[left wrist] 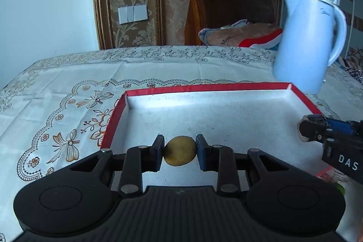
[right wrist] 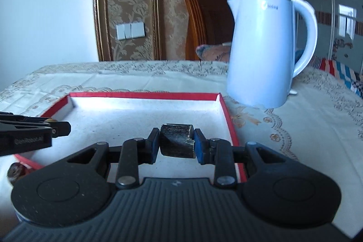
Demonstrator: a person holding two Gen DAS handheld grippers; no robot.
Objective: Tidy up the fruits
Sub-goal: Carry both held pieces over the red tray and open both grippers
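Observation:
A shallow red-rimmed box with a white inside lies on the tablecloth; it also shows in the right wrist view. My left gripper is shut on a small round yellow-brown fruit and holds it over the box's near left part. My right gripper is shut on a dark, blocky piece over the box's near right part. The right gripper also shows at the right edge of the left wrist view. The left gripper shows at the left edge of the right wrist view.
A pale blue kettle stands on the tablecloth just behind the box's far right corner. A dark reddish fruit lies outside the box at its near left. Something green lies by the box's near right corner. A bed and pillows lie behind the table.

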